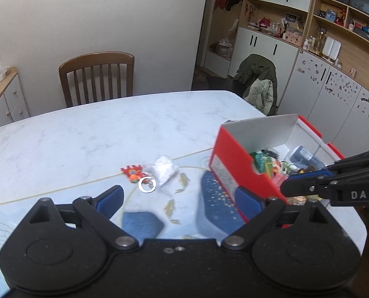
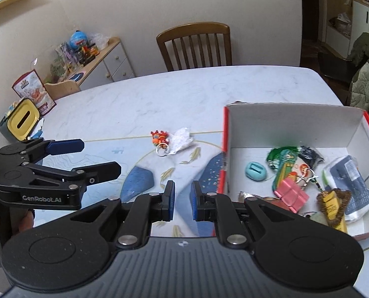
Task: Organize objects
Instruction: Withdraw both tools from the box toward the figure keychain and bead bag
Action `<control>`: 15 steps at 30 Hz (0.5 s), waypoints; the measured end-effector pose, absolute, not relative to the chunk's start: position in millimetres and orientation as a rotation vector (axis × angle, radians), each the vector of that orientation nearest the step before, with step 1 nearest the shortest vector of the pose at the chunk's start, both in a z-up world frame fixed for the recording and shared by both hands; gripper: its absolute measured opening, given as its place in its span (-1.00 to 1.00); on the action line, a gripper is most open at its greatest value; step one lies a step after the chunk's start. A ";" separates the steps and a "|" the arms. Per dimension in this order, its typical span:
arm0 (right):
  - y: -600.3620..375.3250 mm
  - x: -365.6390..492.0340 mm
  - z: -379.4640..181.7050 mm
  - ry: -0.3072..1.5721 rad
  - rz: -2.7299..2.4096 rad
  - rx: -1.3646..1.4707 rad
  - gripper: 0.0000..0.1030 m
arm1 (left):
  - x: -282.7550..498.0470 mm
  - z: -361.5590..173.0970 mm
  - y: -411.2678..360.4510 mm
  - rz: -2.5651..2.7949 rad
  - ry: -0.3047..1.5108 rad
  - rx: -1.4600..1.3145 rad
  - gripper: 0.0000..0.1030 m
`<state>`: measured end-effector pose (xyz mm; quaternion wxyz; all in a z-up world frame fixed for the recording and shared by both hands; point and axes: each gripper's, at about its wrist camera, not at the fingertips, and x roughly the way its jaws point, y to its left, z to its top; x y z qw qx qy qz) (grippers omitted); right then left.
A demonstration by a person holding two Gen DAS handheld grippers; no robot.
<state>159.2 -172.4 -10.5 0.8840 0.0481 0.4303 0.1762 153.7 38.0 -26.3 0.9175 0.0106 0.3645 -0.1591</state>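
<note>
A: Where are the remaining things found?

B: Two are left on the surface [image 2: 159, 94]: an orange keychain toy [image 2: 159, 137] with a metal ring [image 2: 162, 152], and a crumpled white wrapper [image 2: 182, 139] touching it on the right. Both are seen ahead of the left tool [image 1: 179, 198], slightly left of its centre line. The red box [image 2: 298, 129], already holding many small items, is placed to their right.

A: Which tool is nearer?

B: The left one is judged nearer; its jaws are spread wide and nothing is held. The right tool [image 2: 183, 201] is nearly pressed together, a narrow gap left, nothing pinched.

A: The toy's long axis?

B: It is seen running from far-left to near-right, ring end nearest.

A: Anything unclear?

B: The toy is blurred in the left view, and the box's near corner is cut off by the right tool's body.
</note>
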 end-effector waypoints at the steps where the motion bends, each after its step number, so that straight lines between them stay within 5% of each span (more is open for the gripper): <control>1: -168.7 160.4 -10.3 0.896 0.369 0.101 -0.76 | 155.0 -27.7 41.6 -0.325 0.750 0.021 0.87; 3: -162.0 163.1 -9.7 0.894 0.373 0.103 -0.71 | 156.8 -30.2 50.2 -0.321 0.752 0.016 0.89; 7: -150.1 164.9 -5.7 0.857 0.379 0.115 -0.02 | 161.5 -32.8 61.5 -0.323 0.752 0.009 0.89; 15: -132.8 177.0 -4.4 0.853 0.380 0.083 0.24 | 177.5 -41.4 75.9 -0.317 0.752 0.001 0.99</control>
